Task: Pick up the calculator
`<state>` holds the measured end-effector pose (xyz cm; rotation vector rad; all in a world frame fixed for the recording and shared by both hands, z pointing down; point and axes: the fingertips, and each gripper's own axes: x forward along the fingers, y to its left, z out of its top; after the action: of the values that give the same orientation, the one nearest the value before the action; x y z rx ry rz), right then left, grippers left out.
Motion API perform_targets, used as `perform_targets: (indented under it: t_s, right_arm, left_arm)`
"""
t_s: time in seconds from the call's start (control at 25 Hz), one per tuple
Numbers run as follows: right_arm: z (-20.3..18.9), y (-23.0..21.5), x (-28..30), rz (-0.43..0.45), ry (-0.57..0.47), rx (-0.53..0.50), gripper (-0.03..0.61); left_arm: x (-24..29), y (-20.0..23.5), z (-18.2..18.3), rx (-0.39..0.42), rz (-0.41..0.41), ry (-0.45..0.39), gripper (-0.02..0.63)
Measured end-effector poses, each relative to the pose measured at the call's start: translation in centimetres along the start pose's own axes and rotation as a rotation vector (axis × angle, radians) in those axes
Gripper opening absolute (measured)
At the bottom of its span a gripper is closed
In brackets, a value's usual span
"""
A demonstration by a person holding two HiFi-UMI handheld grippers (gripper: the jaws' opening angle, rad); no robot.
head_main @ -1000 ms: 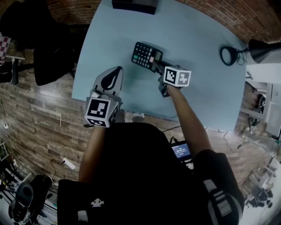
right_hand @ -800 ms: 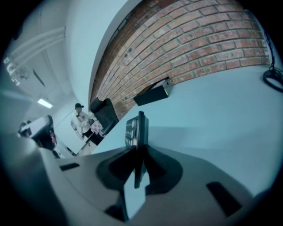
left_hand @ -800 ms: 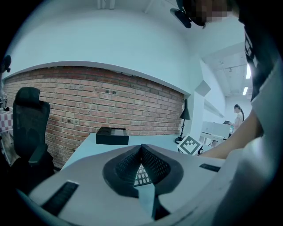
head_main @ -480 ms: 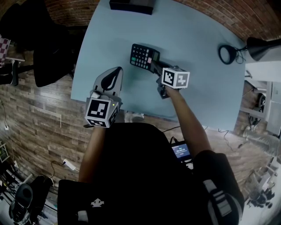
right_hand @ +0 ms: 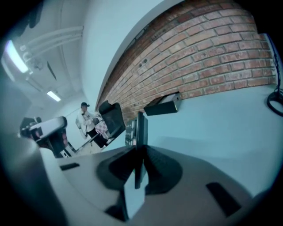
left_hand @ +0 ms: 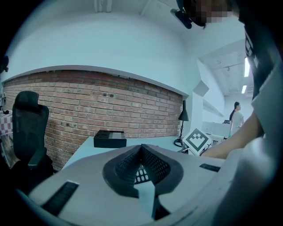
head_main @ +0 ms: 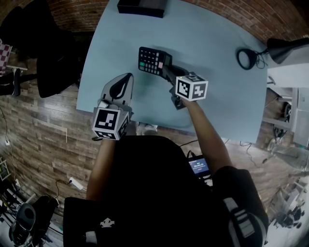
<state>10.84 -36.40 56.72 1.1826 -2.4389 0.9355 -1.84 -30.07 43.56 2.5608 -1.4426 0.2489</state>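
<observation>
The calculator [head_main: 153, 60] is black with green and white keys and hangs a little above the pale blue table [head_main: 217, 101]. My right gripper [head_main: 167, 71] is shut on its near right end. In the right gripper view the calculator [right_hand: 141, 130] stands edge-on between the pads, tilted up off the table. My left gripper [head_main: 128, 77] hovers over the table's front left, left of the calculator, shut with nothing in it. In the left gripper view its jaws [left_hand: 141, 148] meet, and the calculator's keys [left_hand: 141, 176] show beyond them.
A black box [head_main: 141, 6] lies at the table's far edge. A lamp base with a cable [head_main: 246, 59] and the lamp's black head [head_main: 285, 48] are at the right. A black office chair [head_main: 53, 53] stands left of the table. A brick wall runs behind.
My right gripper has risen with the calculator, which has shifted up and left in the head view and come off the table. The left gripper has kept still.
</observation>
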Motion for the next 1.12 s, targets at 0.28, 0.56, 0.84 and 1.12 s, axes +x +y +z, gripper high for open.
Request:
perform_targets:
  t_s: [0.28,0.56,0.84,1.12]
  right_arm:
    - [2.4,1.5,-2.6,0.029,-0.077,-0.035,0.055]
    - [3.9,1.8,-4.8,0.031,-0.128,-0.074,0.055]
    - [5.6,2.9,-6.8,0.044,-0.189,-0.108,0.055]
    - [7.6,4.8,-8.4,0.061,-0.253,-0.121,0.055]
  left_arm:
    - [-0.7,-1.1,0.7,0.012,0.008,-0.028,0.005]
    - [-1.4,-1.8,1.4,0.000,0.034,-0.053,0.005]
    - [-1.6,-1.8,3.3,-0.022,0.056,-0.120,0.005]
    - [-1.4,-1.4,3.5,-0.004,0.057,-0.108,0.005]
